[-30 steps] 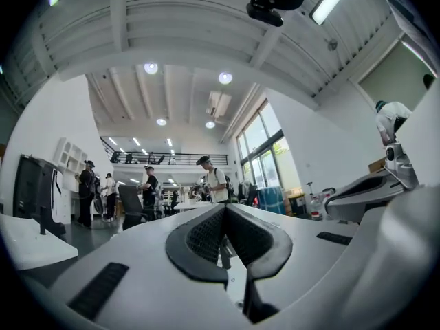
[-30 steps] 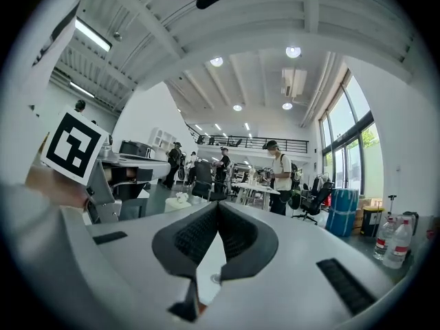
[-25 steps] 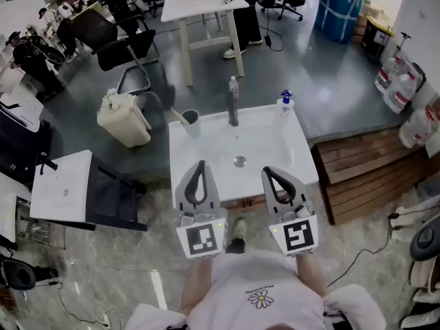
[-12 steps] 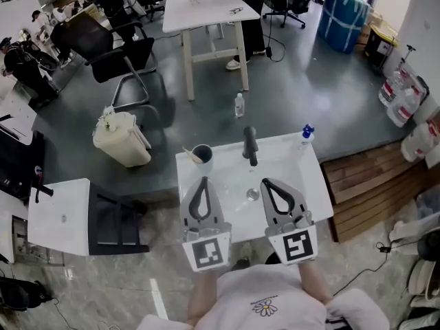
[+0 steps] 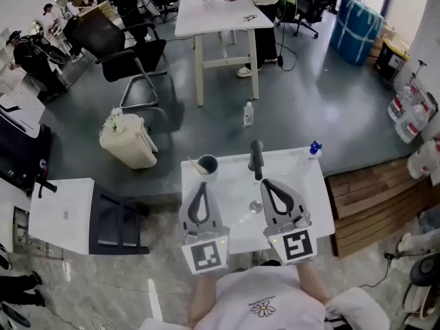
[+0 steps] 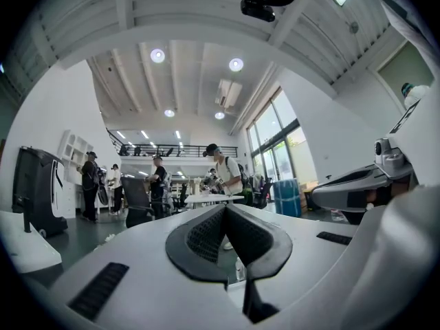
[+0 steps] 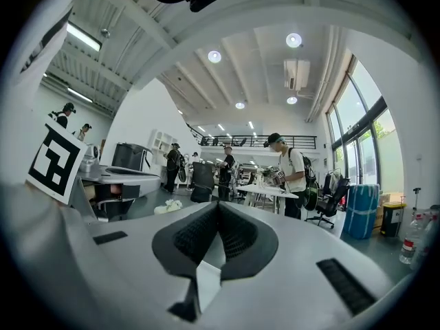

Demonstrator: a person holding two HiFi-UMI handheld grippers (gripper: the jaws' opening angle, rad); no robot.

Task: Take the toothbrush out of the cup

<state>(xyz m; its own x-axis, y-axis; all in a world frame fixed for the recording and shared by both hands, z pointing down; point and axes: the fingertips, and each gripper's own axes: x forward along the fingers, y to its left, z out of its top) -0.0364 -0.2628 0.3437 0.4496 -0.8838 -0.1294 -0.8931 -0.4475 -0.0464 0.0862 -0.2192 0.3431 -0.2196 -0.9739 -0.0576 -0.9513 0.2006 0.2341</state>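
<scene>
Closest, my left gripper [image 5: 200, 185] and right gripper [image 5: 265, 183] sit side by side over the near half of the white washbasin [image 5: 227, 184]. Both point away from me, with their marker cubes toward my chest. In the left gripper view [image 6: 225, 210] the jaws are clenched tip to tip, with nothing between the pads [image 6: 203, 238]. The right gripper view [image 7: 218, 205] is the same: jaws pressed together, empty. Neither gripper touches anything that I can see.

The drain [image 5: 255, 206] lies between the two grippers, just beside the right one. Level with it at far left is a white side table [image 5: 62, 215].

Past the tips, the dark faucet [image 5: 257, 159] stands upright at the middle of the basin's back edge. The cup [image 5: 207, 165] is on the back left corner, ahead of the left gripper's tips and apart from them. The toothbrush [image 5: 199, 165] is in the cup, leaning left, its pale handle over the rim. A blue-capped bottle [image 5: 314, 148] stands on the back right corner. A wooden platform [image 5: 371, 191] is on the right, beside the basin.

On the grey floor behind the basin, a small clear bottle [image 5: 248, 113] stands upright, and a cream bin [image 5: 127, 139] sits off to the left. Farther out are a white table [image 5: 216, 12], a black chair [image 5: 120, 47], a blue barrel [image 5: 354, 19] and water jugs [image 5: 412, 108]. Several people stand around the far tables.
</scene>
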